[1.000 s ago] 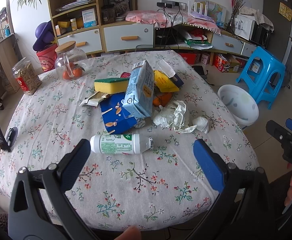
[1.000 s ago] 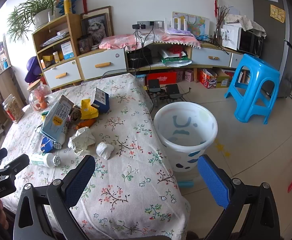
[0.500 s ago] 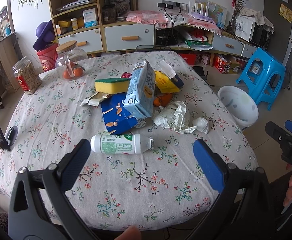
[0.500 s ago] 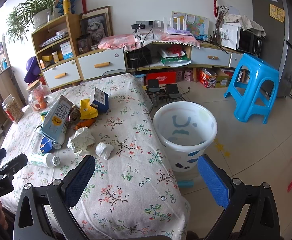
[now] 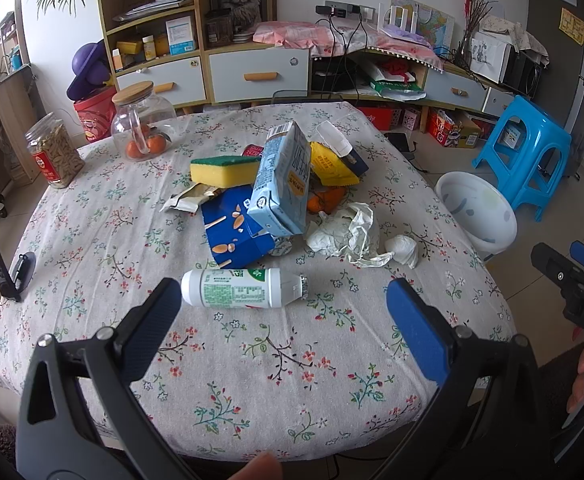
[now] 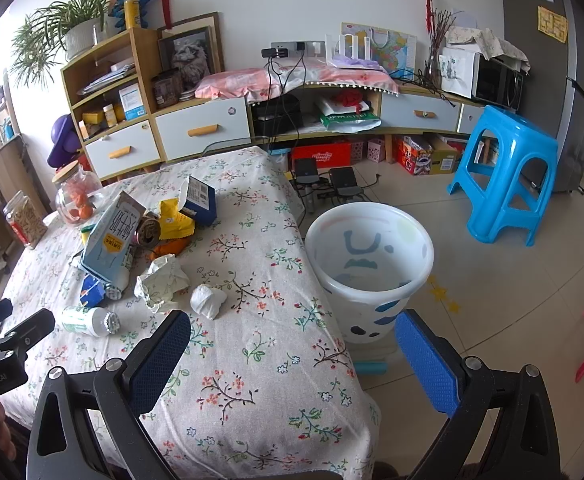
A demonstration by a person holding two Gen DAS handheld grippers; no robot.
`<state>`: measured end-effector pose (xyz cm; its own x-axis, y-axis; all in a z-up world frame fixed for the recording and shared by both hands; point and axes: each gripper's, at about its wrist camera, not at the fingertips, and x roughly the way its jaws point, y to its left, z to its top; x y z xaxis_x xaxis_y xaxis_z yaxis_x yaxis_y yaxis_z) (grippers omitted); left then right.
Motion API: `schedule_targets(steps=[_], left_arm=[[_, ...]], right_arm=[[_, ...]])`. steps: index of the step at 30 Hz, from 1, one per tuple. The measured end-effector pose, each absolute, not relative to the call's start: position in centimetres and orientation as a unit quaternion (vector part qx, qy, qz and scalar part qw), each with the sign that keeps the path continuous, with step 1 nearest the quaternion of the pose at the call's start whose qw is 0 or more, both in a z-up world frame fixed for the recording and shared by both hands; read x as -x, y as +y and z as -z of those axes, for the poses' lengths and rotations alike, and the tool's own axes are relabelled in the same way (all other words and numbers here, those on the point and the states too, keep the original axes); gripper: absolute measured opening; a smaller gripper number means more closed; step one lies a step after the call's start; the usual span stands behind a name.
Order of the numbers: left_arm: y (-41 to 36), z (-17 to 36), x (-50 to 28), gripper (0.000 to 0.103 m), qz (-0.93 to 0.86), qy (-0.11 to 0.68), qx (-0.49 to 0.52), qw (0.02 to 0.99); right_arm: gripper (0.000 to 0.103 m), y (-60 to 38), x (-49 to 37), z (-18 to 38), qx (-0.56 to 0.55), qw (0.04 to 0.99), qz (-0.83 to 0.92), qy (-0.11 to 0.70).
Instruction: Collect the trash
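Both tongs gape wide, holding nothing: left gripper hangs at six o'clock below the white bottle lying on the table; right gripper faces the bin at twelve.

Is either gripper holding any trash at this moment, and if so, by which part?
Nothing is held. The left gripper and the right gripper are both open and empty; the white bottle lies untouched on the table.

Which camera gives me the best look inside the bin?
Right wrist: the bin sits near centre, its opening and inner wall showing. Left wrist catches it only at the table's far right edge, partly cut off.
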<state>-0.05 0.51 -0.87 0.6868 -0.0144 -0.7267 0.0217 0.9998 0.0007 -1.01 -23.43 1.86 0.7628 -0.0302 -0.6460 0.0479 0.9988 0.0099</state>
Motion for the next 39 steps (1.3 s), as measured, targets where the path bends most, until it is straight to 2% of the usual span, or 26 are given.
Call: schedule_targets(steps=[30,39], left_arm=[[1.3,0.7,-0.6,0.102,0.007,0.407,0.003,0.914],[5.8,1.5,-5.0,0.102,0.029,0.483,0.046,0.874]], right_arm=[[0.103,-23.0,0.1,-2.1,0.001,0.929,0.009,0.369],[0.103,-20.9,-5.4,-1.3,0.004,0.882,-0.057,0.468]])
